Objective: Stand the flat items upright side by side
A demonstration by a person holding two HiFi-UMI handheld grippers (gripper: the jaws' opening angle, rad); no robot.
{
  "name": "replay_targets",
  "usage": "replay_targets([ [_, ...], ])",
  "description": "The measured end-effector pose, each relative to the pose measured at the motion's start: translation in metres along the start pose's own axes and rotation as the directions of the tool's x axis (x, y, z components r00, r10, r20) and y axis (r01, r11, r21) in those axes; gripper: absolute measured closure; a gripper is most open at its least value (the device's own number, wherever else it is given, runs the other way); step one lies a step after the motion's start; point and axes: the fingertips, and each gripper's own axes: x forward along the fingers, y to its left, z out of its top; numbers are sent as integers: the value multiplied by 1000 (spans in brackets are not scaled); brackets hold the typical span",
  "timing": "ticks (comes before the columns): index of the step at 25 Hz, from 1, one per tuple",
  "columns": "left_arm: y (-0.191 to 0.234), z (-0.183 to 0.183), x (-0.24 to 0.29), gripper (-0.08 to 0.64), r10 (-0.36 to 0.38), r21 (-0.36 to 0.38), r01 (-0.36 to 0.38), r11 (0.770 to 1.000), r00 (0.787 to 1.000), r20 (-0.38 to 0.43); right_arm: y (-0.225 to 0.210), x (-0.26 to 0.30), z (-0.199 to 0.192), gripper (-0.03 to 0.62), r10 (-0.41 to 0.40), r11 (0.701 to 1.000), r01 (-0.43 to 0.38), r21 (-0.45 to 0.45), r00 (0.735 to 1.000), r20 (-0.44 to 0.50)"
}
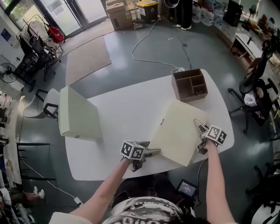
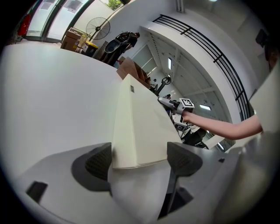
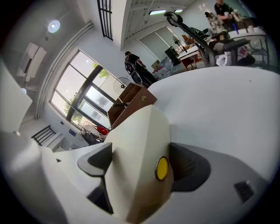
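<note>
This is looking like a big open lab or workshop hall with office corners. A white table (image 1: pixel 131 109) is standing on a bare grey floor (image 1: pixel 144 65), and a loose cable (image 1: pixel 134 51) is trailing across that floor from beyond the table's far edge. Cardboard boxes (image 1: pixel 120 15) are sitting by glass doors (image 1: pixel 70 13). Cluttered desks (image 1: pixel 245 41) and an office chair (image 1: pixel 258 87) are crowding the right side, while a loaded cart (image 1: pixel 37 41) and a floor fan (image 2: pixel 97 28) are waiting at the left. Overhead, a railed gallery (image 2: pixel 205 48) is running under a high ceiling, and tall windows (image 3: pixel 83 96) are letting in daylight.
</note>
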Motion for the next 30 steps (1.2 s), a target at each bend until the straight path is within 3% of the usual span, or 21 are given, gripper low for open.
replay_targets([
  [7,-1,-1,2,169,-11,72,17,997,996,-85,3,-5,2,222,41,998,-43,37,997,63],
  [10,-8,0,-1,172,30,186,-10,983,994,-104,10,-8,3,227,72,997,-74,23,994,85],
  [12,-14,2,-4,173,78,330,-36,943,990,-116,20,-9,6,234,117,993,-120,20,988,101],
  [15,-22,11,-8,161,188,566,-80,820,973,-134,35,-9,9,256,178,983,-181,17,977,120],
  [16,-22,15,-9,161,212,602,-91,794,968,-132,38,-10,9,258,186,982,-188,9,975,121],
  [17,-21,17,-11,161,220,608,-99,788,967,-128,41,-10,9,259,191,981,-192,2,974,122],
  [22,-14,30,-16,179,174,464,-154,872,985,1,57,-16,11,272,226,974,-225,-26,963,149],
  [25,-12,36,-20,179,157,446,-160,881,987,44,67,-24,15,282,256,967,-251,-51,951,176],
  [30,-10,40,-18,175,104,426,-111,898,994,39,81,-34,19,288,294,955,-277,-108,934,204],
])
